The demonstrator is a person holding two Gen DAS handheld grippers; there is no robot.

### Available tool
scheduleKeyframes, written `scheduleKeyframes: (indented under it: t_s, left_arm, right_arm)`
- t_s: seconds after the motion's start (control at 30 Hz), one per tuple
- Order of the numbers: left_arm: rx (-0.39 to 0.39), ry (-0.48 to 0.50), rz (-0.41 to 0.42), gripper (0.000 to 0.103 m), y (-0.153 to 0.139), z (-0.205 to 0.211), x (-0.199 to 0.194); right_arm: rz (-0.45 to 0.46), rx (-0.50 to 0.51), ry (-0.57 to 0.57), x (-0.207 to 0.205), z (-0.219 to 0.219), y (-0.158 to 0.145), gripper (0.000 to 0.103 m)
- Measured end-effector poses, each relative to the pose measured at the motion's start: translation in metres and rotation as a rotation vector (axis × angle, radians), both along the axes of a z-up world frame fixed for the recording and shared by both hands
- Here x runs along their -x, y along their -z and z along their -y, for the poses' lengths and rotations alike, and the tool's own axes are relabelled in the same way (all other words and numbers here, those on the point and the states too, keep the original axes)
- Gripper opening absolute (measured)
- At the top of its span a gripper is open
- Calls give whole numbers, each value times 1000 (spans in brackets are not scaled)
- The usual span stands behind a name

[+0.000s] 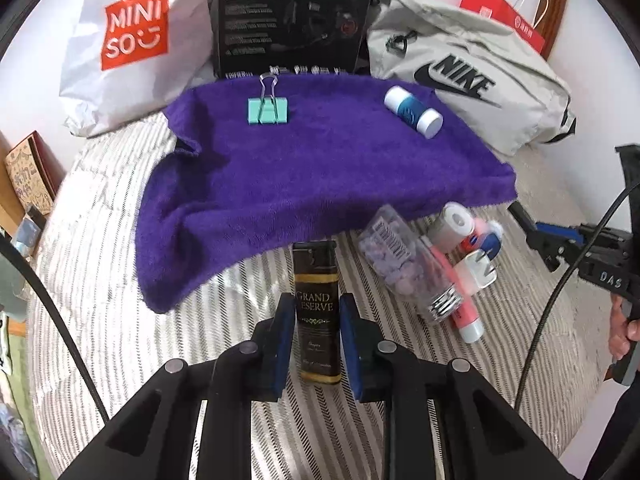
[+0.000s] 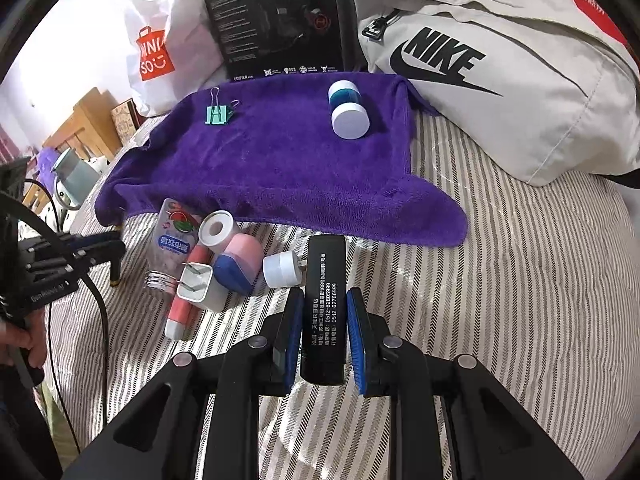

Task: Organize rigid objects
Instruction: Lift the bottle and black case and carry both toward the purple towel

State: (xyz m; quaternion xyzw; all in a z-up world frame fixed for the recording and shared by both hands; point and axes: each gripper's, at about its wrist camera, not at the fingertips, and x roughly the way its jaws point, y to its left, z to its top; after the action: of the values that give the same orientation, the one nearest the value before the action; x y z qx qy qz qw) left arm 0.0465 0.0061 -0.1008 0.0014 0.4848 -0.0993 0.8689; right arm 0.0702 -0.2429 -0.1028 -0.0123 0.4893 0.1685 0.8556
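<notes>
My left gripper (image 1: pixel 318 312) is shut on a dark, gold-banded "Grand Reserve" box (image 1: pixel 317 280), held upright above the striped bedspread. My right gripper (image 2: pixel 325 304) is shut on a black box with white print (image 2: pixel 325 276), also lifted. Beyond both lies a purple towel (image 1: pixel 320 176) carrying a mint binder clip (image 1: pixel 267 110) and a blue-and-white jar (image 1: pixel 413 111). Between the grippers is a pile: a clear bottle of pills (image 2: pixel 170 244), a pink tube (image 2: pixel 184 304), a white charger plug (image 2: pixel 196 286), a tape roll (image 2: pixel 217 228), a pink-and-blue case (image 2: pixel 236 268) and a round white adapter (image 2: pixel 282 268).
A white Miniso bag (image 1: pixel 128 40), a black product box (image 1: pixel 292 16) and a grey Nike bag (image 2: pixel 500 80) line the far side of the bed. A red bag (image 1: pixel 504 16) sits behind. Wooden furniture (image 2: pixel 88 120) stands at the left. A hand (image 1: pixel 624 328) grips the right tool.
</notes>
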Motion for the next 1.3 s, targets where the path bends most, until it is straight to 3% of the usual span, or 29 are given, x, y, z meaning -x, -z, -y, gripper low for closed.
scheduleKeyframes:
  t_s: [0.3,0.53,0.67,1.3]
  left_arm:
    - [-32,22,-20,24,16,9,0]
    - [-84,35,11,23,16,17,-2]
    - [-39,27,-4,23,15,9,-1]
    - [-39,-8,42,23,-21,-6,-6]
  right_arm:
    - [-12,-10,4,1,3,5,22]
    - [-26,-8,-4,1,-3,11,22]
    - [-22,-15,-16,3,-5,9,22]
    - [19,-41,-44,-20,-5,-18,22]
